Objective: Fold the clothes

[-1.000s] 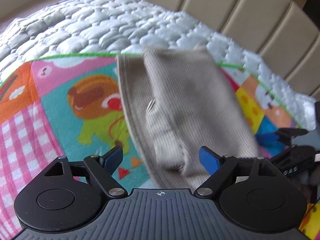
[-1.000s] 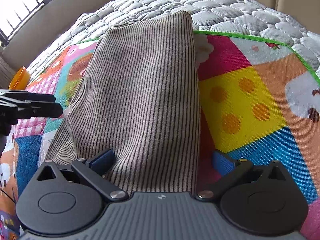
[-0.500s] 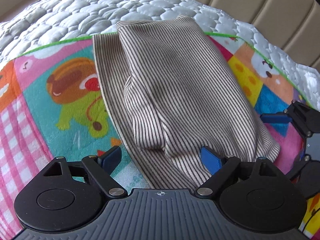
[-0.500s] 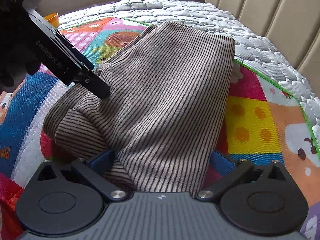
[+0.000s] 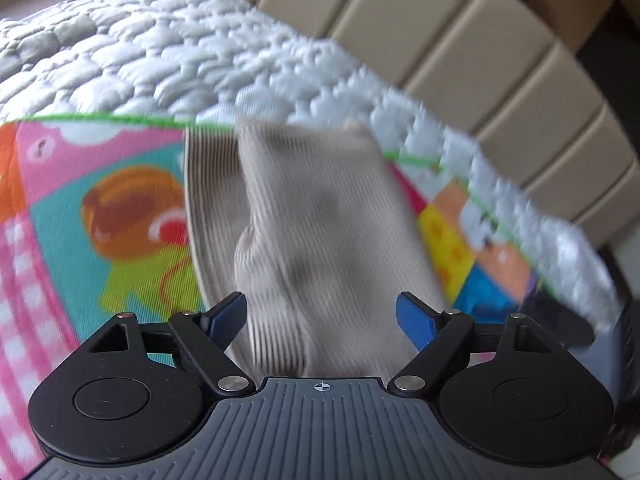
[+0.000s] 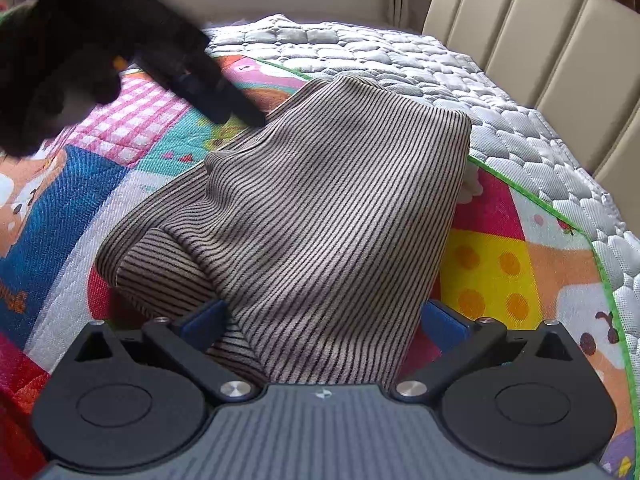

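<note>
A brown and cream striped garment (image 6: 328, 216) lies folded into a long bundle on the colourful play mat (image 6: 492, 264); the left wrist view shows the garment (image 5: 320, 216) blurred. My right gripper (image 6: 322, 322) stands open, its blue pads on either side of the bundle's near end without pressing it. My left gripper (image 5: 320, 316) has its jaws wide and closing. The garment's near end lies between them, and the pads stand off the cloth. In the right wrist view the left gripper is a dark blur at the top left, with one of its fingers (image 6: 236, 108) by the garment's far left edge.
The play mat (image 5: 120, 220) covers a white quilted mattress (image 5: 160, 60). A beige padded headboard (image 6: 560, 60) runs along the far right side. The mat's green border (image 6: 600, 264) curves past the garment on the right.
The left gripper has drawn back from the fold in the garment's left side and lifted toward the far left; its view is now blurred. The right view has rolled. The garment lies as before.
</note>
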`<control>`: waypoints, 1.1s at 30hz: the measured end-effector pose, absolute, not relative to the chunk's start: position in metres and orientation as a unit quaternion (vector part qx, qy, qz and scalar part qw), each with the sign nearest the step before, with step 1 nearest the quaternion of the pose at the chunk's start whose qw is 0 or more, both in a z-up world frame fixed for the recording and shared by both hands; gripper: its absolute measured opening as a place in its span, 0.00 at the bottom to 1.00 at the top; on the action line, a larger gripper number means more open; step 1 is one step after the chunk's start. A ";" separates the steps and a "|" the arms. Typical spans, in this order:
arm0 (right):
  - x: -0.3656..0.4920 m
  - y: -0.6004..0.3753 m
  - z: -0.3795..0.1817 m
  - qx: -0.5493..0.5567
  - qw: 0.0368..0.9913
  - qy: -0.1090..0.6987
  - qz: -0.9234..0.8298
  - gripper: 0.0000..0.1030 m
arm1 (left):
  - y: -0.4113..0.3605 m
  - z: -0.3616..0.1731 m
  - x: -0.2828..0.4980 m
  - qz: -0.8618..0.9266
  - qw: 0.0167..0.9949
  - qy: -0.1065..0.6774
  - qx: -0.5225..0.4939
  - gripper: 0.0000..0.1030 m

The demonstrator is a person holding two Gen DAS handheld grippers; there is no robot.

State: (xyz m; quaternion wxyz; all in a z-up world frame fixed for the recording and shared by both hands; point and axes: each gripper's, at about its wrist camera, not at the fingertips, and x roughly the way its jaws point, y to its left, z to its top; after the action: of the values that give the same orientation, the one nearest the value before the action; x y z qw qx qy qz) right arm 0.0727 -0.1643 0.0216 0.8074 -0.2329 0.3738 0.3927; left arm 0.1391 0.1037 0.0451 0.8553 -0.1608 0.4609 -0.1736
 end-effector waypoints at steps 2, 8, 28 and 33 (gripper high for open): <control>0.072 -0.162 0.020 -0.236 0.807 0.371 0.394 1.00 | 0.101 0.044 0.169 -0.166 0.864 0.452 -0.146 0.83; 0.071 -0.160 0.025 -0.245 0.808 0.360 0.397 1.00 | 0.092 0.014 0.242 -0.131 0.861 0.465 -0.157 0.79; 0.078 -0.158 0.050 -0.186 0.836 0.316 0.409 1.00 | 0.122 0.029 0.219 -0.097 0.894 0.433 -0.061 0.13; 0.063 -0.152 0.045 -0.228 0.824 0.304 0.421 1.00 | 0.130 0.020 0.215 -0.078 0.896 0.437 -0.018 0.32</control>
State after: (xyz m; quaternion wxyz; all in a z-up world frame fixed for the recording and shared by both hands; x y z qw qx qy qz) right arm 0.0632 -0.1522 0.0452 0.8239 -0.2276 0.3040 0.4207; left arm 0.2152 0.1298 0.0197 0.8959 -0.0177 0.4370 -0.0779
